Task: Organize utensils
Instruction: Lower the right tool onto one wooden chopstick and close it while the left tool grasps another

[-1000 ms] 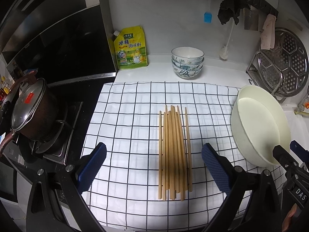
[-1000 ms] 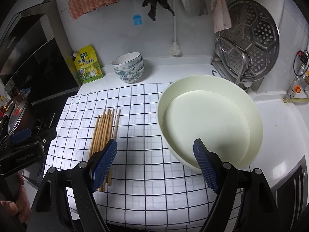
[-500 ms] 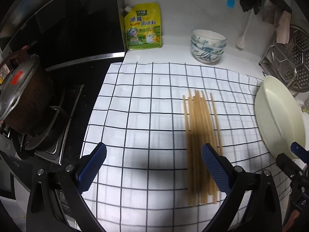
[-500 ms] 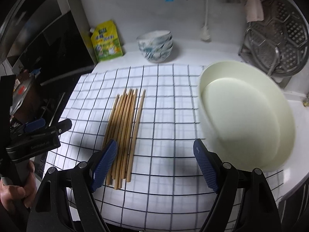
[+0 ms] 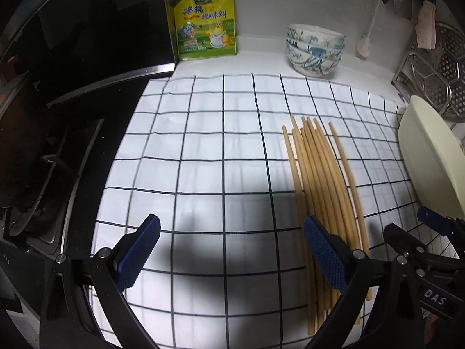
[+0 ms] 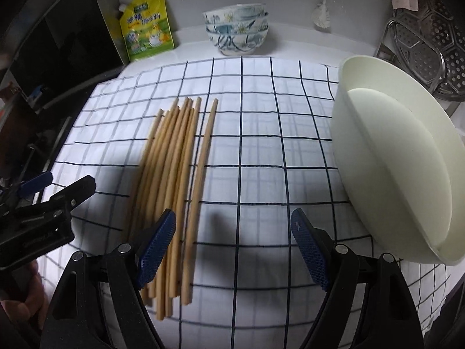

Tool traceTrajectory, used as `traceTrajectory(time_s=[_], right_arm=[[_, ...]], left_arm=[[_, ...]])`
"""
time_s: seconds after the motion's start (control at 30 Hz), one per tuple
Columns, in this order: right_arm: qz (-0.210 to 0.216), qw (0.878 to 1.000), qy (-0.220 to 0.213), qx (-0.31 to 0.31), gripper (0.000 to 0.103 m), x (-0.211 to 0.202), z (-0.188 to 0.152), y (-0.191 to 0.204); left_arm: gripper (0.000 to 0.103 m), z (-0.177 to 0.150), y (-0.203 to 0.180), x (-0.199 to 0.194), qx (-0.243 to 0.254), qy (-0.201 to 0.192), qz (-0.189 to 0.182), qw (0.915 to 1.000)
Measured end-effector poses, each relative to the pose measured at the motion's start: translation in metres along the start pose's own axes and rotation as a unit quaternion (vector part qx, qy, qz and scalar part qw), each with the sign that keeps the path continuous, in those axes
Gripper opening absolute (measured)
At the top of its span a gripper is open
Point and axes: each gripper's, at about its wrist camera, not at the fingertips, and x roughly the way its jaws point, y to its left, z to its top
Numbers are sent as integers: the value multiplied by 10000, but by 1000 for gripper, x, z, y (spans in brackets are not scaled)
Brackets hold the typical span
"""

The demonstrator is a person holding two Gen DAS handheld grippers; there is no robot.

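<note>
Left wrist view: the left gripper hangs low over the checked cloth on the desk, its jaws wide apart and empty. The bundle of chopsticks lies on the cloth to the right of the gap; its near ends run under the right-hand blue pad. The sticks' long axis runs away from the camera, roughly in line with the fingers, so the bundle sits off-centre rather than between the jaws. The cream basin stands at the right edge, and the stacked bowls and yellow pouch sit at the back wall.

Right wrist view: the right gripper is likewise open and holding nothing. The chopsticks lie left of its gap, with the near ends passing beneath the left-hand pad; one stick lies slightly apart on the right of the bundle. The basin is close on the right, touching neither pad. The left gripper shows at the left edge, beside the bundle.

Both tools look about equally near; either would need a sideways shift to straddle the sticks.
</note>
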Motion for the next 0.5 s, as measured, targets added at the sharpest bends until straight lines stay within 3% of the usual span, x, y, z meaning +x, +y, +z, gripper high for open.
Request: traceTrajectory(time_s=[0.5], right_arm=[[-296, 9994, 99, -152, 78, 31, -1, 2]], left_arm=[[97, -6, -9, 19, 91, 143, -36, 9999]])
